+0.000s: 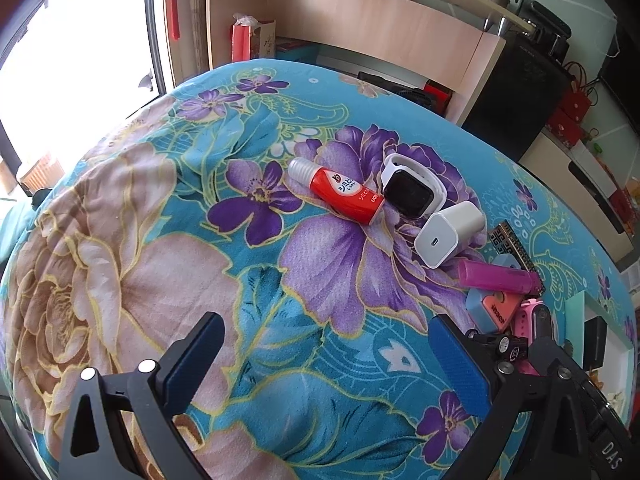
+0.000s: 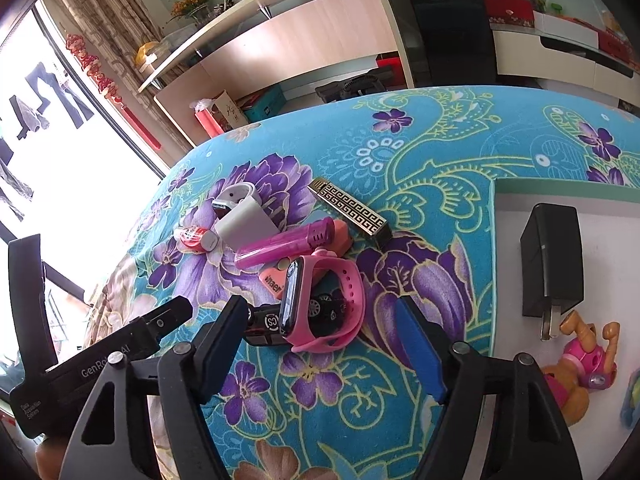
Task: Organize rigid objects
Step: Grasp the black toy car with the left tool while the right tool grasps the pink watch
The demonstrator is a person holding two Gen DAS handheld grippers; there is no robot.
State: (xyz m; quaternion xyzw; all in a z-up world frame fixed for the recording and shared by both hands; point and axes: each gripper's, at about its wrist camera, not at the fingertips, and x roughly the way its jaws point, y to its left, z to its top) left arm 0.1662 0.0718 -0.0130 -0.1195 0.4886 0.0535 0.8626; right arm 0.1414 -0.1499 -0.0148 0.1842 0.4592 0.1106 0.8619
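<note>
**Pink watch between the right jaws, not yet gripped**

Pink silicone strap marks the target: the pink watch [image 2: 316, 300] lies on its side on the floral blanket [image 2: 420, 148], at the near end of the pile of small items, close to the blanket's right edge where the white tray [image 2: 600, 216] begins. It rests on a small black toy car [image 2: 268, 322] and touches the orange eraser [image 2: 274, 278].

Right gripper [image 2: 324, 334]: jaws partly open, standing either side of the watch. We see no pad pressing on it, so nothing is held. Left gripper [image 1: 334, 364]: jaws wide apart over bare blanket, empty.

Rest of the pile, running toward the far edge: magenta lighter [image 2: 286, 246], patterned gold lighter [image 2: 352, 210], white charger [image 1: 450, 234], white watch [image 1: 412, 190], red bottle [image 1: 340, 192]. The tray already carries a black plug [image 2: 552, 260] and a toy figure [image 2: 580, 368].

Step in hand, as we judge it: picking the pink watch for transfer to the tray.

Next move calls for closing on the watch body rather than the loose strap, and lifting clear without dragging the toy car along.
</note>
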